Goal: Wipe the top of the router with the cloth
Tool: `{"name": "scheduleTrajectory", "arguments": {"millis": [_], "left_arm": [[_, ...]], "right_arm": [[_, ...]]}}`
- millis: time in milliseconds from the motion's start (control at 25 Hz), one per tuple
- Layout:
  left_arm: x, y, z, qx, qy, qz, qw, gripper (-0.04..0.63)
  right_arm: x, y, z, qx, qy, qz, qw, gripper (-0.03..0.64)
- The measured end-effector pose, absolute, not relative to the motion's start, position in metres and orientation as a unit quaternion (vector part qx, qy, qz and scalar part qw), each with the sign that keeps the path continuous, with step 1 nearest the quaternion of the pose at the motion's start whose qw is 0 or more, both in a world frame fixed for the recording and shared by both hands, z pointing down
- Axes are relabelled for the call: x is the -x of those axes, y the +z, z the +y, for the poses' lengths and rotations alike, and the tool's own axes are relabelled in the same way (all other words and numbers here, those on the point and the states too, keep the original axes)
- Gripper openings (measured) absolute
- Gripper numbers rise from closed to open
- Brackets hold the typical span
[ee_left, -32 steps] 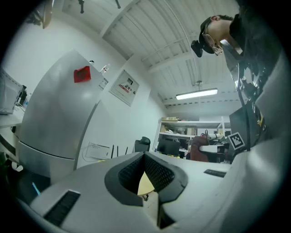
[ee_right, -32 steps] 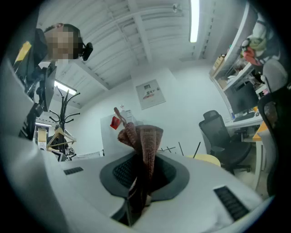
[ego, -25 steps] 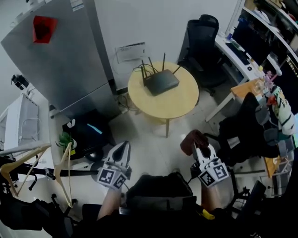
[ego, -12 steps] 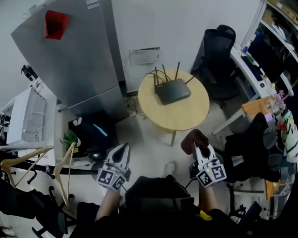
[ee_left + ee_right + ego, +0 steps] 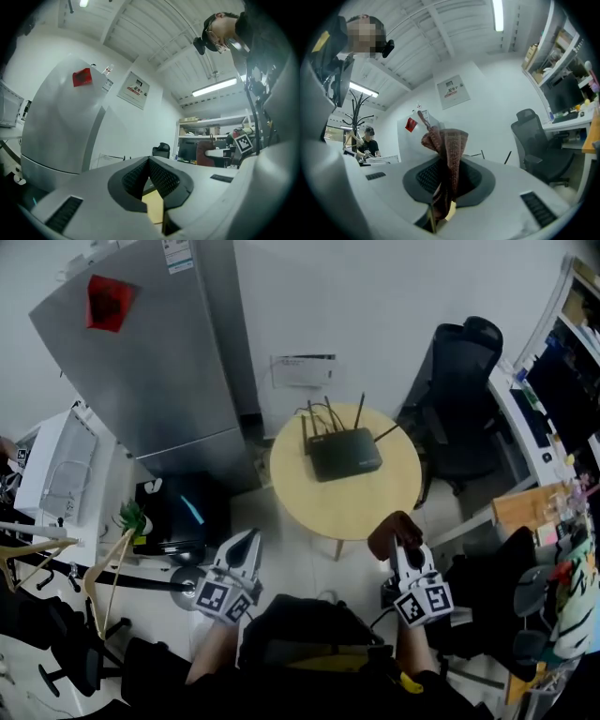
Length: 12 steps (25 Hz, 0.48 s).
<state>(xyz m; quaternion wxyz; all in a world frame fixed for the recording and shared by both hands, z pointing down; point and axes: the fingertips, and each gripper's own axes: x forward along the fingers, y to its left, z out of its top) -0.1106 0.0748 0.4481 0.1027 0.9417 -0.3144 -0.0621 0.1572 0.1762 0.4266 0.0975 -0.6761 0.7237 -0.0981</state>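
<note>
Head view: router (image 5: 344, 454) at 12 o'clock on the round table (image 5: 361, 507). Right gripper (image 5: 405, 554) pinches the cloth (image 5: 393, 528); left gripper (image 5: 244, 545) is pressed together, empty. The loose cloth could snag the antennas (image 5: 361, 409).

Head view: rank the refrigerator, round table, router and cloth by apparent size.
1. refrigerator
2. round table
3. router
4. cloth, only slightly smaller; it is nearer the camera, so this last ranking is unsure.

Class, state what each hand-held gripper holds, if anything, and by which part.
Right hand-held gripper: the brown cloth, pinched at a bunched fold. Left hand-held gripper: nothing, jaws together.
</note>
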Motion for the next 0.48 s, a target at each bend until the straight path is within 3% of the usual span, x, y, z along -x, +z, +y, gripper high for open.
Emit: {"name": "scheduleTrajectory", "arguments": {"millis": [480], "left_arm": [[0.018, 0.438, 0.038, -0.951, -0.030, -0.300, 0.076, -0.008]], "right_arm": [[-0.230, 0.445, 0.142, 0.650, -0.132, 0.743, 0.089, 0.061]]}}
